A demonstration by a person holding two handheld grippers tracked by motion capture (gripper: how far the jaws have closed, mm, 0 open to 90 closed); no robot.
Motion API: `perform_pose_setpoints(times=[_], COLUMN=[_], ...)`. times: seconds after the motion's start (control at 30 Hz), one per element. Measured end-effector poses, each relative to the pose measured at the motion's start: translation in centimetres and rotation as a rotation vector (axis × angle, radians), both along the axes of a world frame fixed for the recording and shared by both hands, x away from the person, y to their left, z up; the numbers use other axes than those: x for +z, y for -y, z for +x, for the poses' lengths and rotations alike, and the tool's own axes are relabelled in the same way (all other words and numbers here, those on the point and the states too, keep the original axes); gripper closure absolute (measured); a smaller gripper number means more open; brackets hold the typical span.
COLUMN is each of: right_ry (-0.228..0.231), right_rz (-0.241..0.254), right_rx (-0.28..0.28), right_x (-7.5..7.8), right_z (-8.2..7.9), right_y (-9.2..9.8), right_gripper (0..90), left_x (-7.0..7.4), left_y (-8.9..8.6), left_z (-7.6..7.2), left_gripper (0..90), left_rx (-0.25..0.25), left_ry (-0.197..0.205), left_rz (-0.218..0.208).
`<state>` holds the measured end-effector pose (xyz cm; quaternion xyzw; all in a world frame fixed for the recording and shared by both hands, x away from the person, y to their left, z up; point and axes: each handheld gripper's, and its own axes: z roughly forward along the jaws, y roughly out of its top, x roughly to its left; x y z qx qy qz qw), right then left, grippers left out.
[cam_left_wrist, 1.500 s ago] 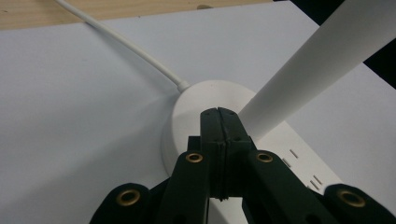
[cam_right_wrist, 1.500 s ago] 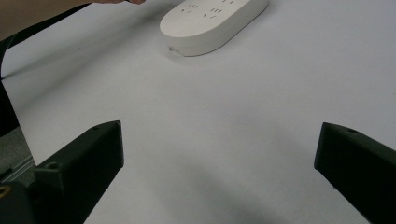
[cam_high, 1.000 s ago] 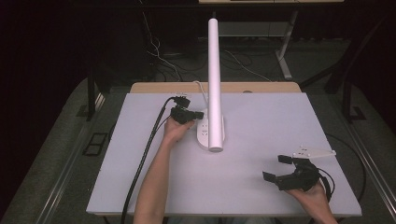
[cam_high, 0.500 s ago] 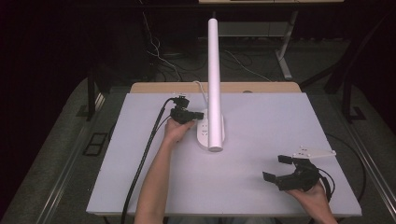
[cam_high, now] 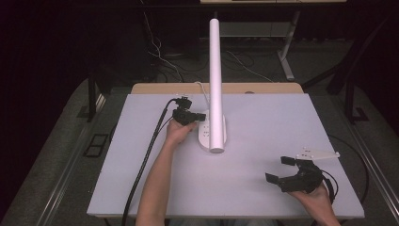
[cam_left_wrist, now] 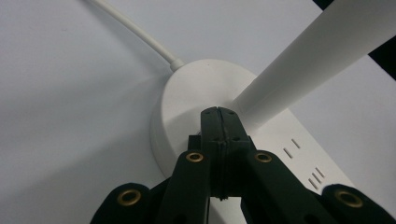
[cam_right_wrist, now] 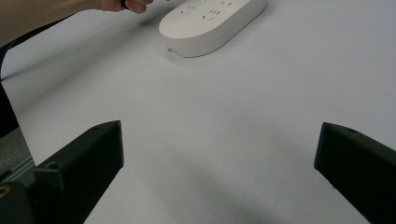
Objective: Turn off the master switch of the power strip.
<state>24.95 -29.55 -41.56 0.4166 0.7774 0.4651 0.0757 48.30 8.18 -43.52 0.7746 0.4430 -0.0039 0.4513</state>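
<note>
Left claw (cam_left_wrist: pixel 218 112), jaws pressed together, rests on the white power strip (cam_high: pixel 207 133) (beside its upright tube (cam_high: pixel 216 80)); right claw (cam_high: pixel 287 170) gapes wide above the bench (cam_high: pixel 263 122).

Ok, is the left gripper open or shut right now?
Shut. In its own view the left gripper has both black jaws pressed together with nothing between them, tips over the white power strip base.
</note>
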Motion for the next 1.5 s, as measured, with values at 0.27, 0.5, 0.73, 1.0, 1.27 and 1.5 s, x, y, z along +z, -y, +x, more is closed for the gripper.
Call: perform_pose_setpoints(times=[0.27, 0.5, 0.73, 1.0, 1.27, 1.5], right_ry=[0.000, 0.001, 0.004, 0.005, 0.003, 0.003], right_rz=[-0.002, -0.002, -0.006, 0.000, 0.002, 0.003], right_rx=[-0.003, -0.001, 0.000, -0.002, -0.007, -0.004], right_x=[-0.1, -0.1, -0.1, -0.1, -0.1, -0.1], right_z=[0.0, 0.0, 0.0, 0.0, 0.0, 0.0], right_y=[0.0, 0.0, -0.1, 0.1, 0.1, 0.2], right_gripper=[0.6, 0.6, 0.6, 0.6, 0.6, 0.6], left_x=[0.1, 0.0, 0.1, 0.3, 1.2, 2.5], left_y=[0.2, 0.4, 0.6, 0.5, 0.2, -0.7], left_z=[0.0, 0.1, -0.1, -0.2, -0.8, -1.4], left_gripper=[90.0, 90.0, 90.0, 90.0, 89.4, 84.9], left_rx=[0.012, 0.024, 0.028, 0.021, -0.004, -0.004], left_ry=[-0.006, -0.022, -0.018, 0.015, 0.080, 0.105], left_rz=[0.006, -0.009, 0.019, 0.008, 0.028, 0.038])
